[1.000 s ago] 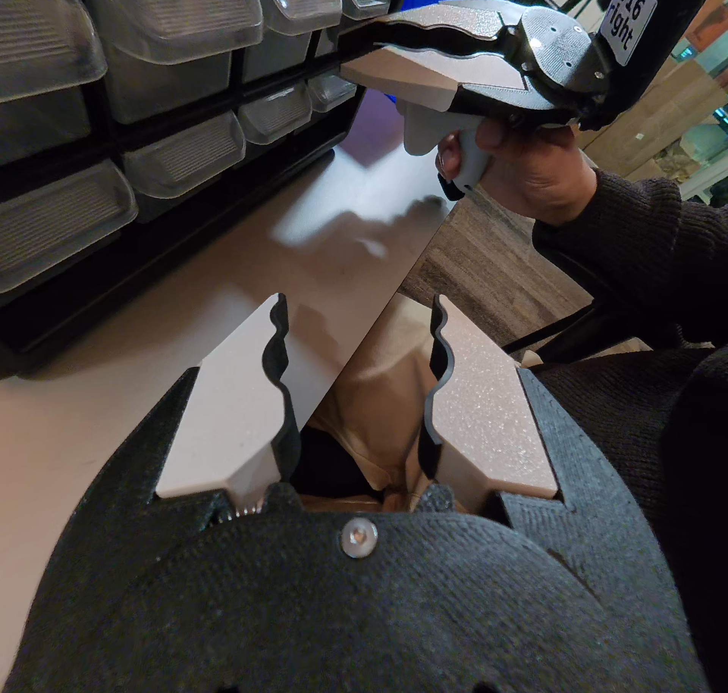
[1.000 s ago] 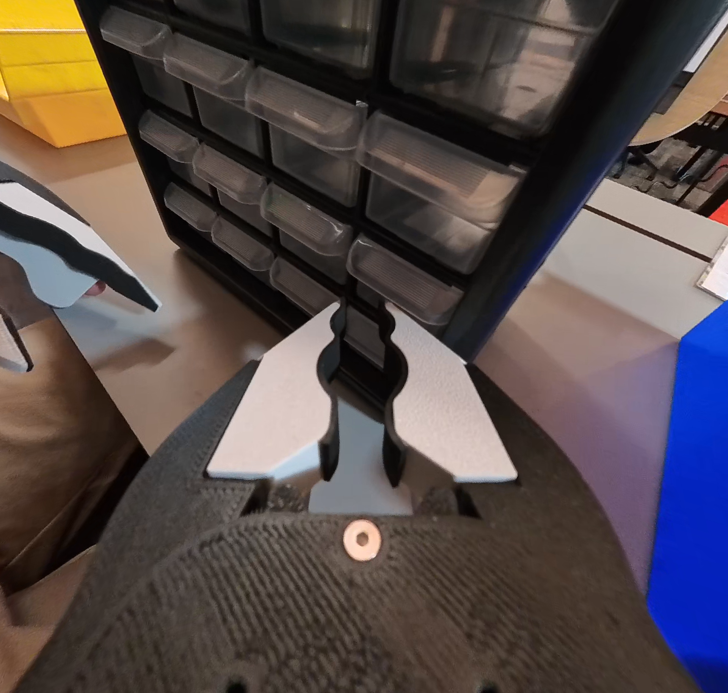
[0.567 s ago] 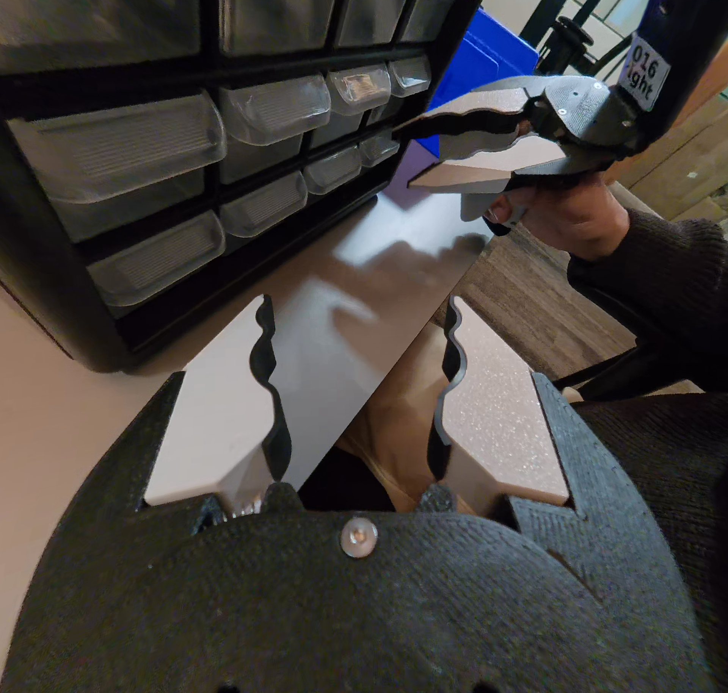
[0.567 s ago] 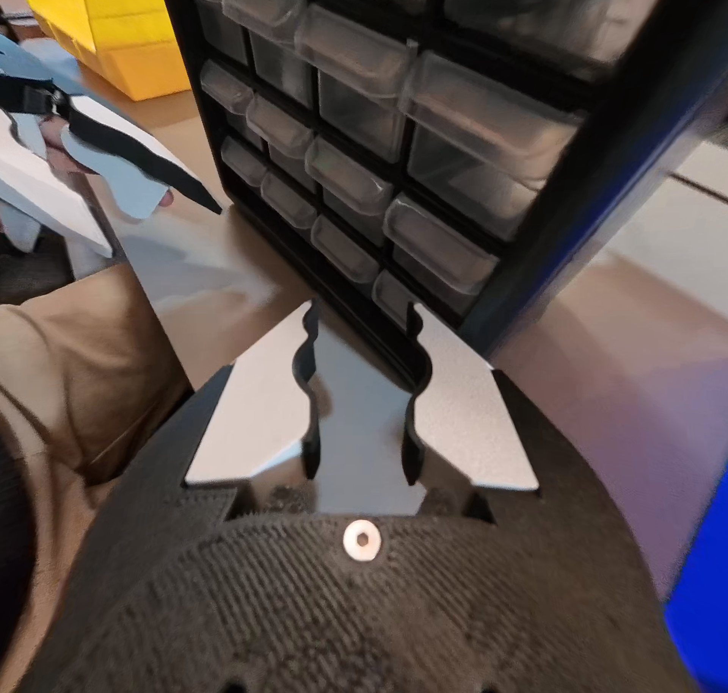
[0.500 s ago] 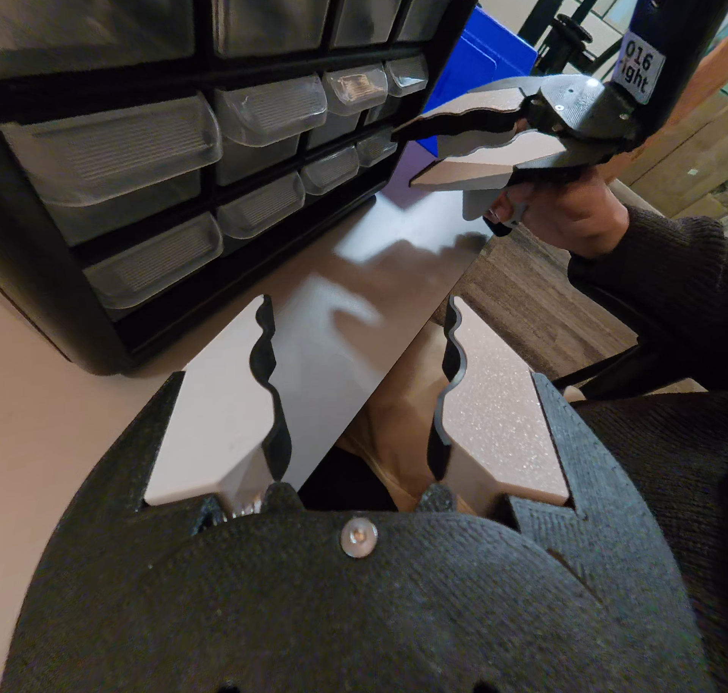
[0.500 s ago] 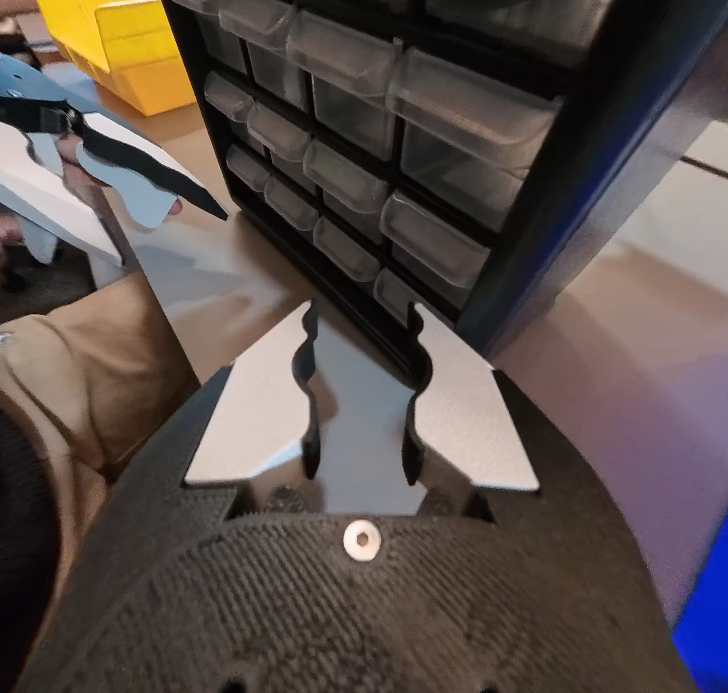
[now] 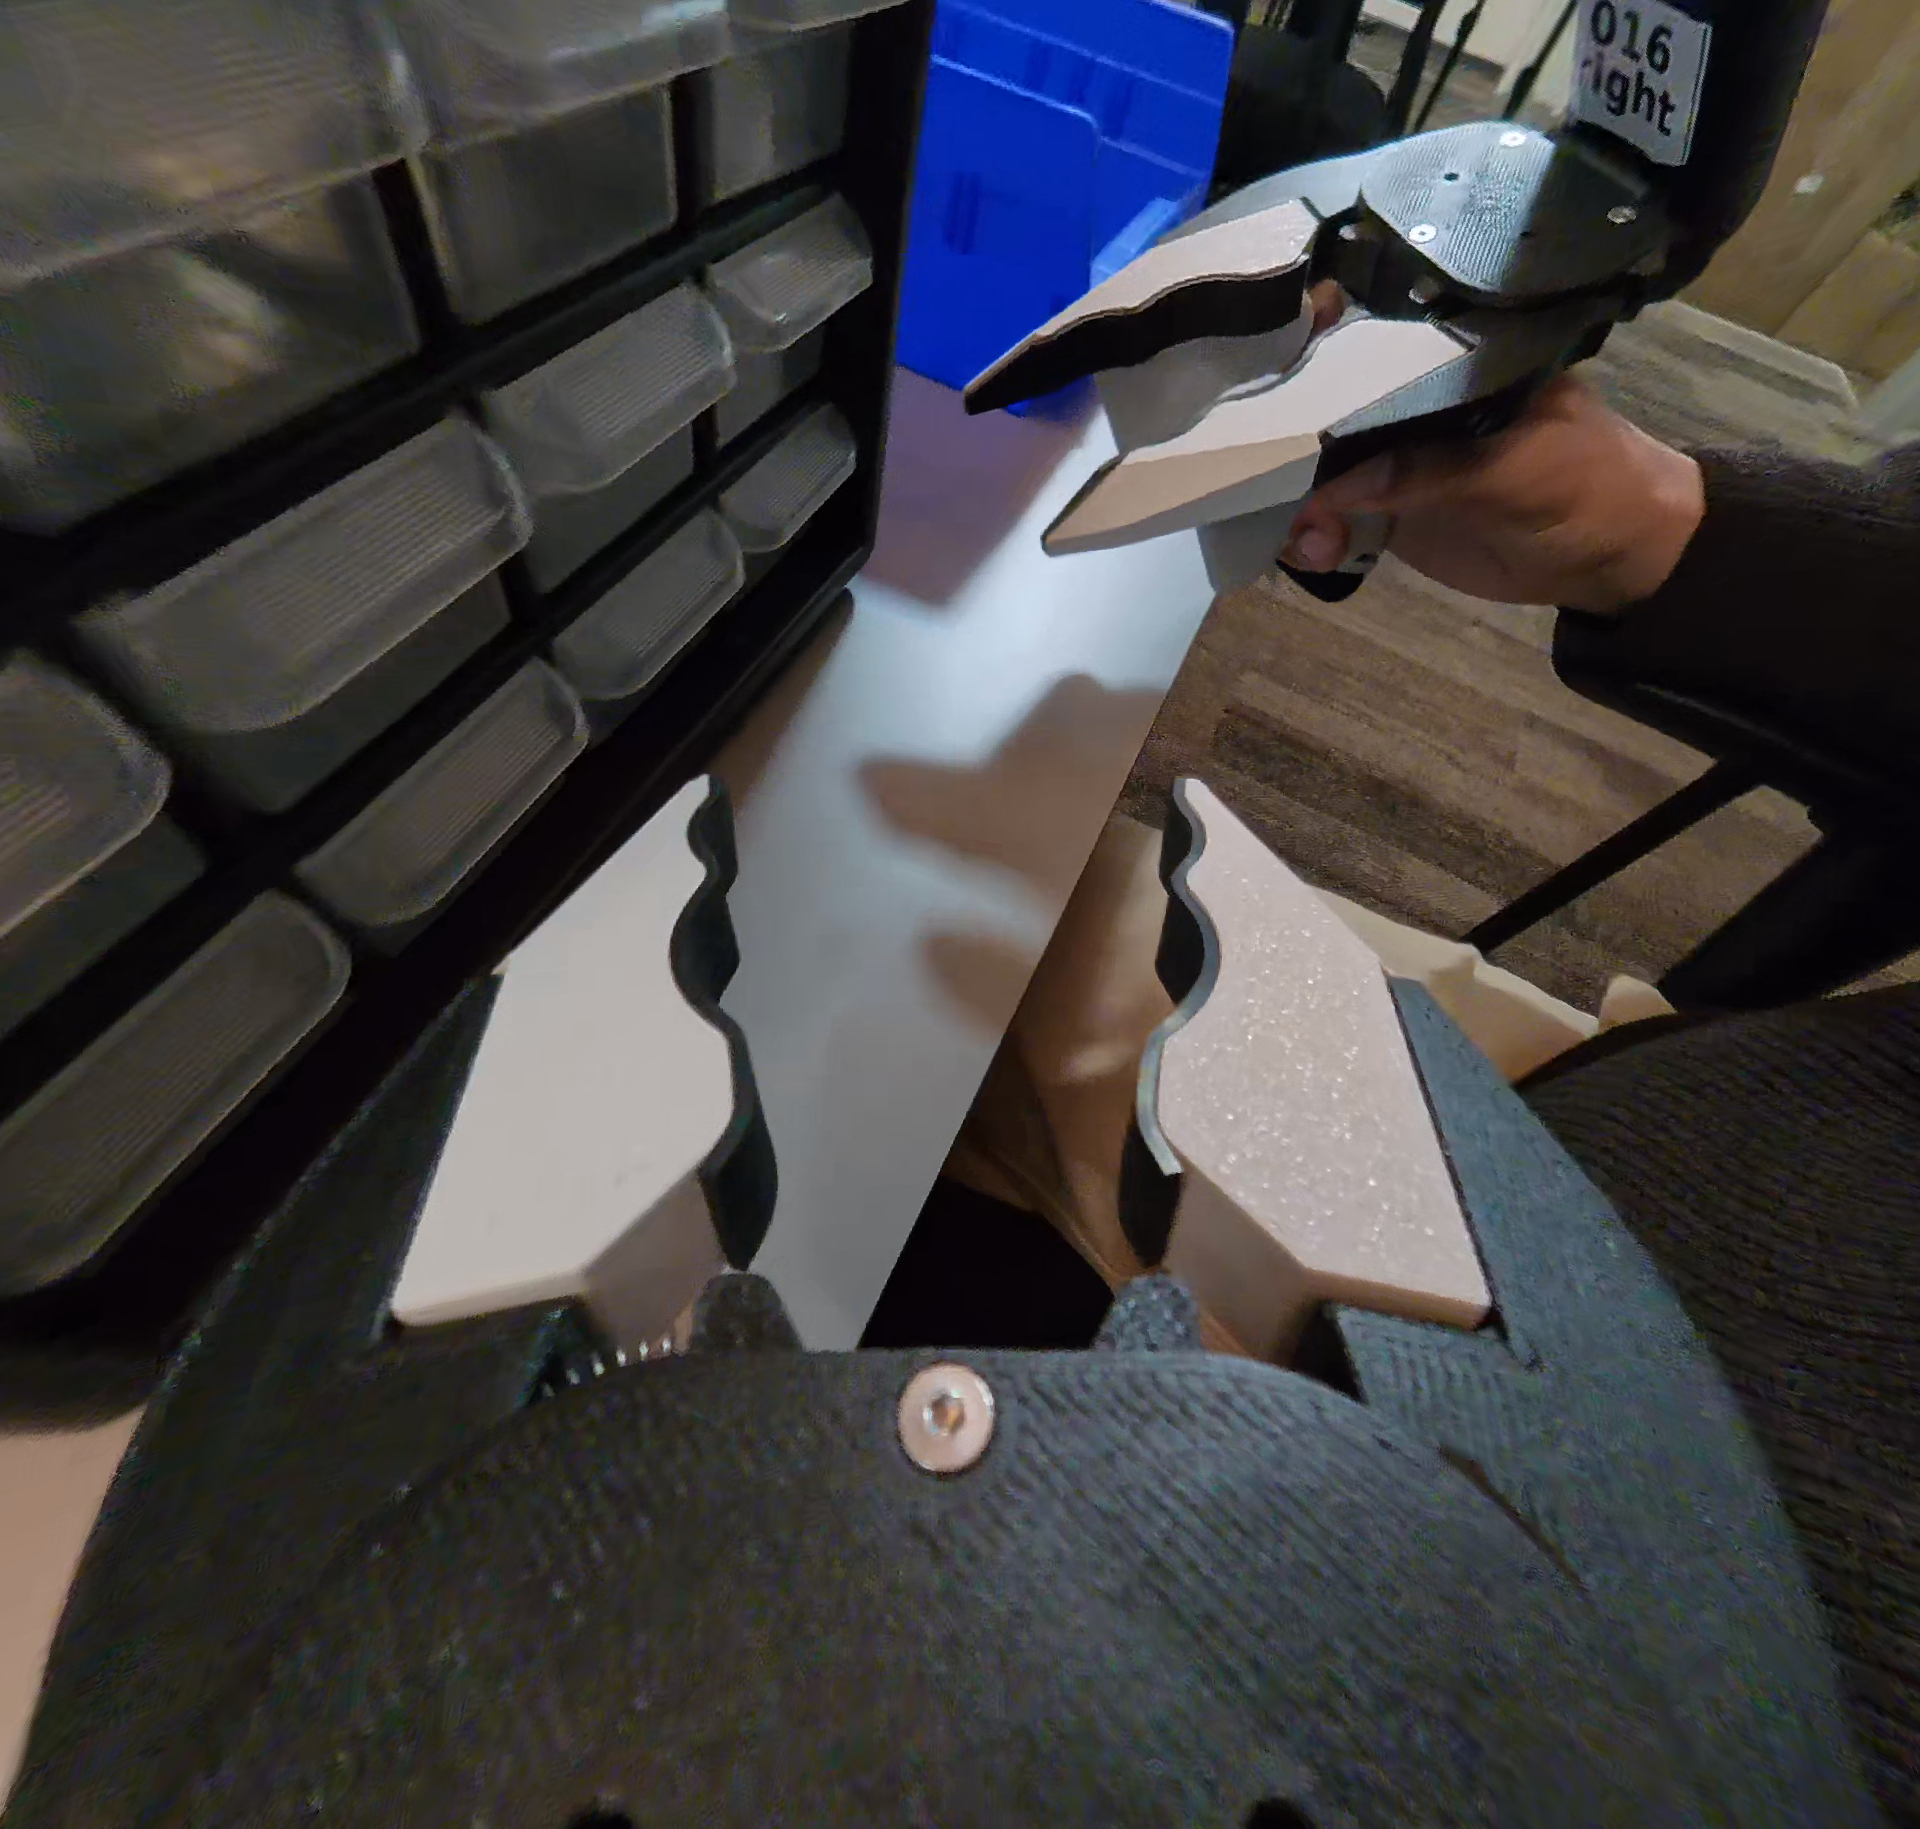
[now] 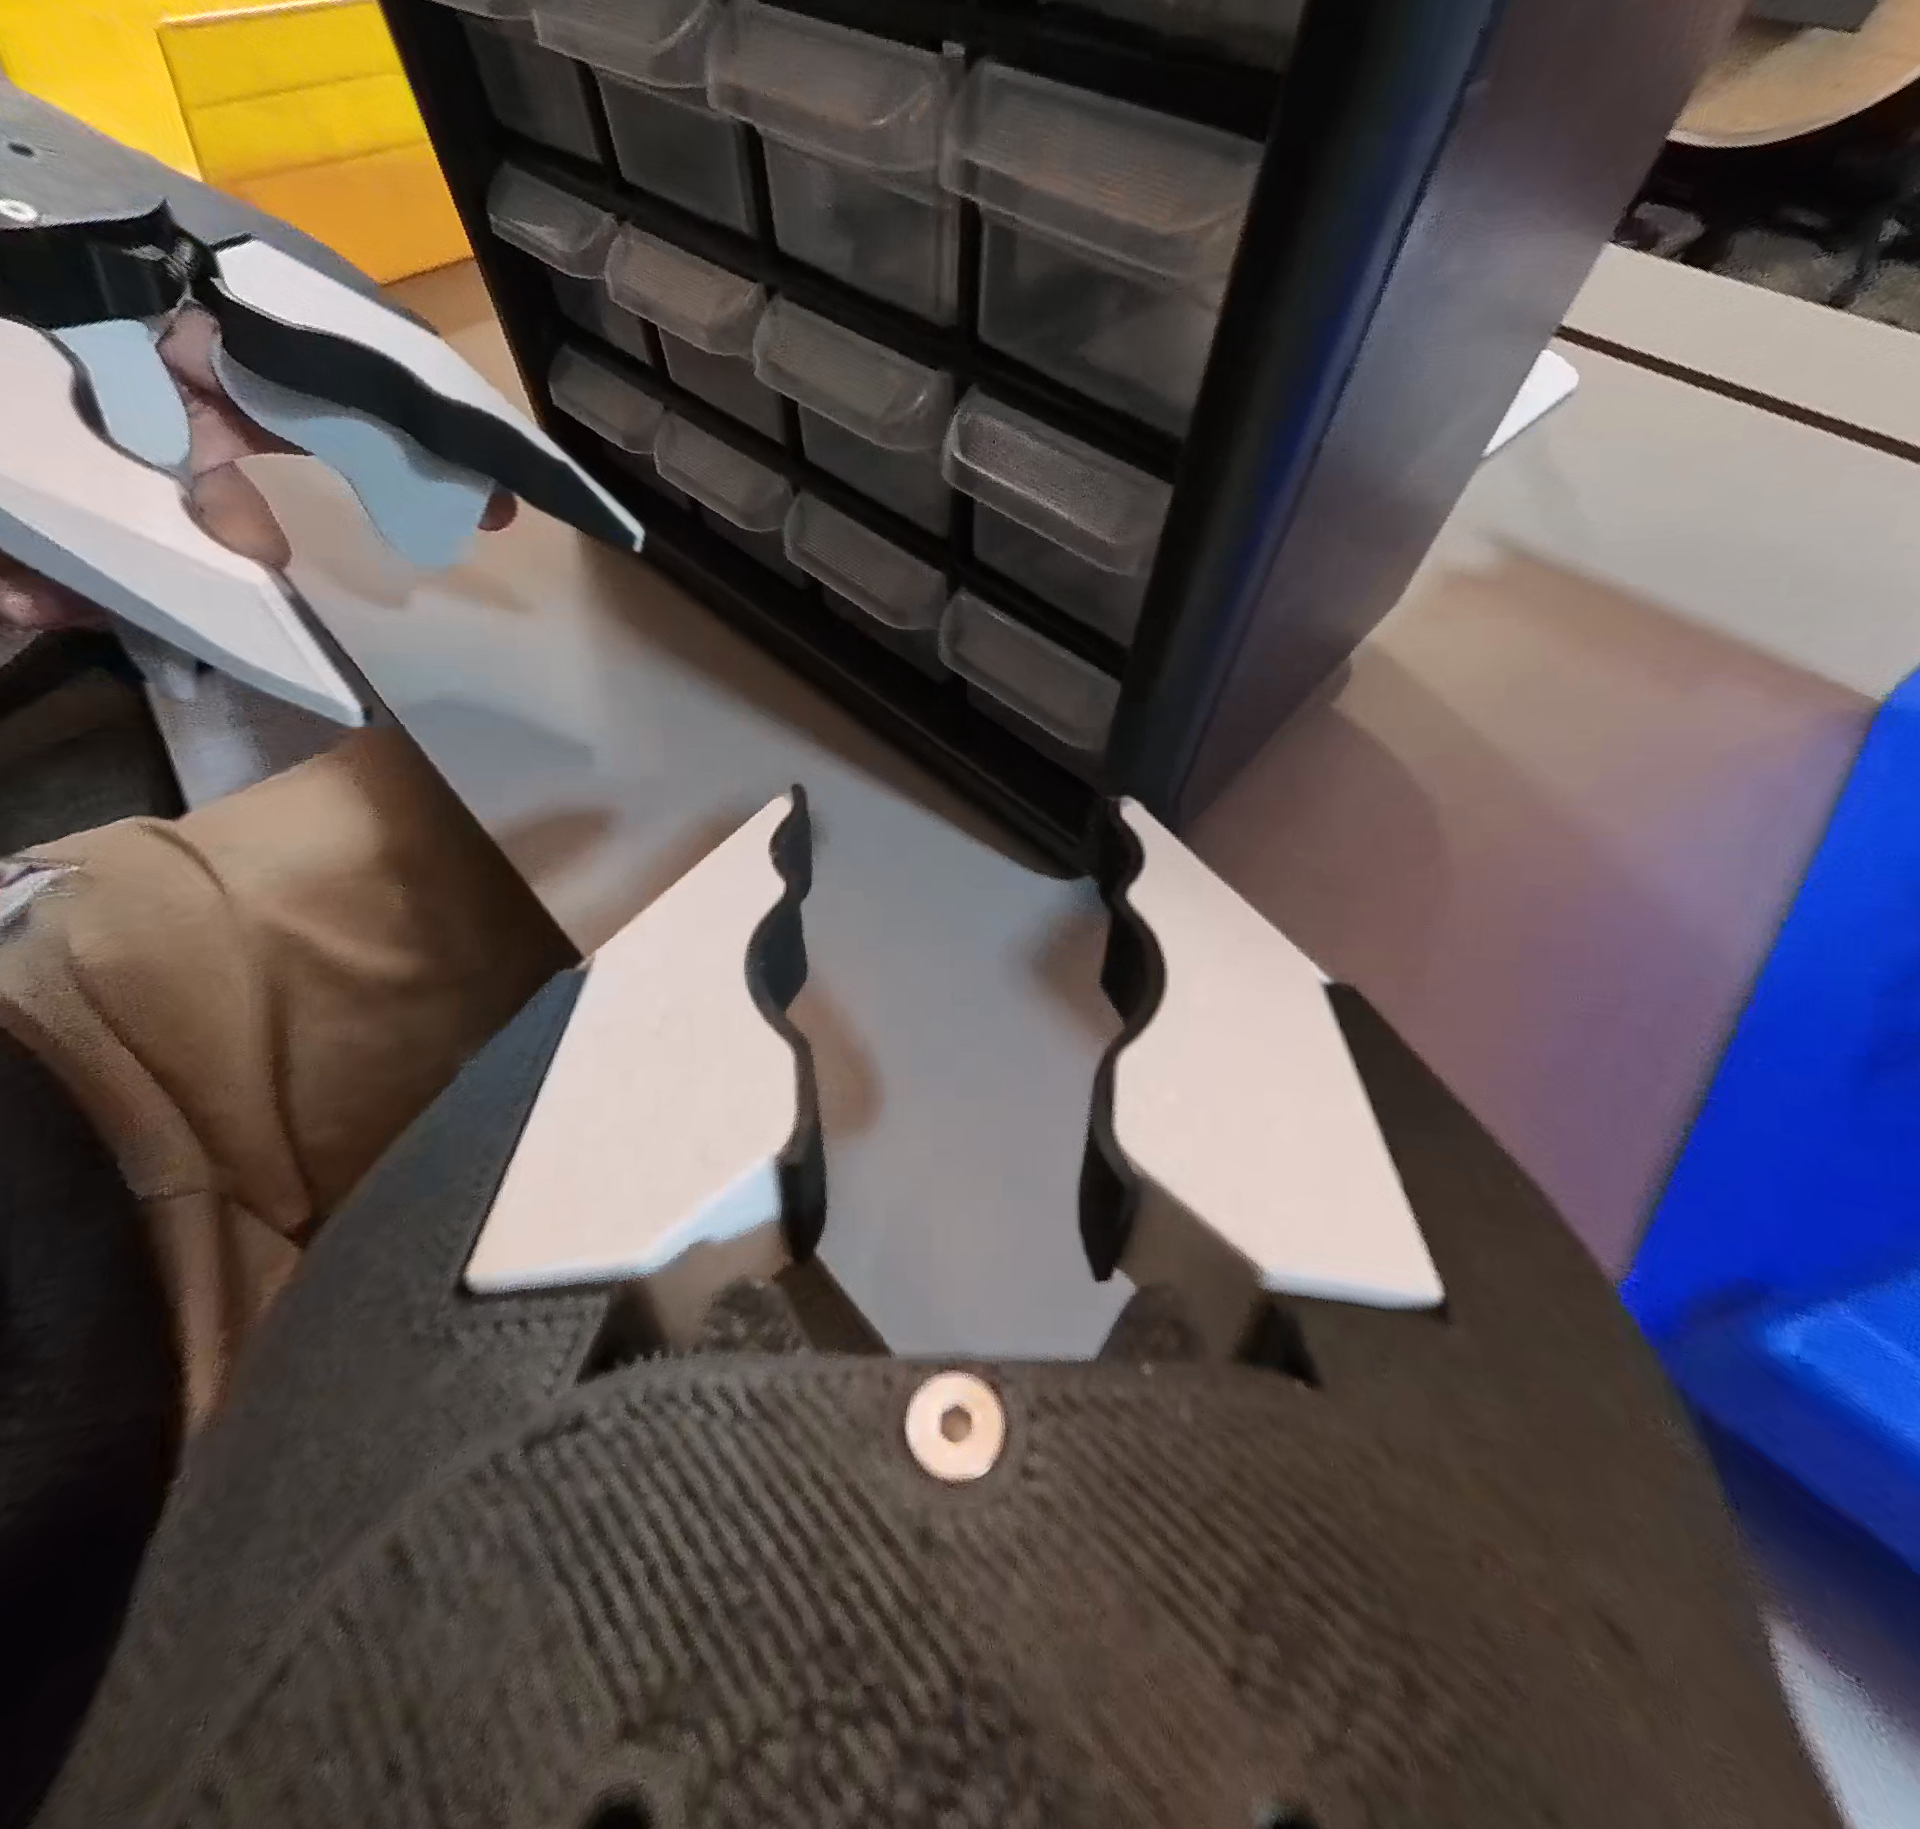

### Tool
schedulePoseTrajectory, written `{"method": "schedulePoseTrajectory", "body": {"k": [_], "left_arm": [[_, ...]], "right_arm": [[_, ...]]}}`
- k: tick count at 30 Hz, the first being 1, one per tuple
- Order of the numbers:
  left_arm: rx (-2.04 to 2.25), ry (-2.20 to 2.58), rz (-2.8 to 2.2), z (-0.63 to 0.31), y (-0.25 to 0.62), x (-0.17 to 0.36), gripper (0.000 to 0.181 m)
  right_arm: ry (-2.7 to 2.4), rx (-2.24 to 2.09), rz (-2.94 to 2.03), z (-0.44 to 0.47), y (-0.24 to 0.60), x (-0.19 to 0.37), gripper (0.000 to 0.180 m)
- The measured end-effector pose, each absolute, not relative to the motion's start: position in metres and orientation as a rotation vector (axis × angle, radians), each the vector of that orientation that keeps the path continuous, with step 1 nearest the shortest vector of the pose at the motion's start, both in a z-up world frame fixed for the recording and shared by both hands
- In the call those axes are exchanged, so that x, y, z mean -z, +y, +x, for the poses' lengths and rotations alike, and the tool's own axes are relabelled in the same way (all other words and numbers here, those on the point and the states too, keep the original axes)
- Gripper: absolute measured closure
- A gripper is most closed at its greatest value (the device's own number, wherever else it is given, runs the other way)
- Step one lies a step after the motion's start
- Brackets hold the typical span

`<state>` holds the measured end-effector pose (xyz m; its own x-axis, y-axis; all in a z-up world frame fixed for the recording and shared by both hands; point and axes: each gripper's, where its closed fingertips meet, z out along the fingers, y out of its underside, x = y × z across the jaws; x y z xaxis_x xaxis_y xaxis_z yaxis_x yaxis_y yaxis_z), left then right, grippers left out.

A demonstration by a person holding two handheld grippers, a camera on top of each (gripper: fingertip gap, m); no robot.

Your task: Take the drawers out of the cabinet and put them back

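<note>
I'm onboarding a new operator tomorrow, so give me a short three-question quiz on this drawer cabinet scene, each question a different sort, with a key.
1. True or false: the right gripper is shut on a drawer.
2. Multiple choice: the blue bin stands (A) on top of the cabinet, (B) on the table beside the cabinet, (C) in the left gripper.
3. Fill in: on the cabinet's far side from the blue bin stands a ____ bin.

Key:
1. False; both grippers are open and empty, and every drawer in view sits in the cabinet.
2. B
3. yellow
</note>
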<state>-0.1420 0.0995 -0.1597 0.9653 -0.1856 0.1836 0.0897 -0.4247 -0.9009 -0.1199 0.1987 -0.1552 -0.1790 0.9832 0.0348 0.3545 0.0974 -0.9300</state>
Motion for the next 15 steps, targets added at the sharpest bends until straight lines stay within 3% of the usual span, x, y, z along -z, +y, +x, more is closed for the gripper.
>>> {"method": "schedulePoseTrajectory", "body": {"k": [6, 13, 15], "left_arm": [[0.272, 0.131, -1.950, -0.135, 0.113, 0.153, 0.118], [0.279, -0.059, -1.818, -0.160, 0.117, 0.134, 0.128], [0.339, -0.161, -1.736, -0.168, 0.112, 0.124, 0.144]], "right_arm": [[-1.549, -1.260, -1.483, -0.109, 0.184, 0.149, 0.104], [-1.328, -1.330, -1.471, -0.134, 0.177, 0.116, 0.134], [-1.358, -1.330, -1.382, -0.138, 0.167, 0.110, 0.132]]}}
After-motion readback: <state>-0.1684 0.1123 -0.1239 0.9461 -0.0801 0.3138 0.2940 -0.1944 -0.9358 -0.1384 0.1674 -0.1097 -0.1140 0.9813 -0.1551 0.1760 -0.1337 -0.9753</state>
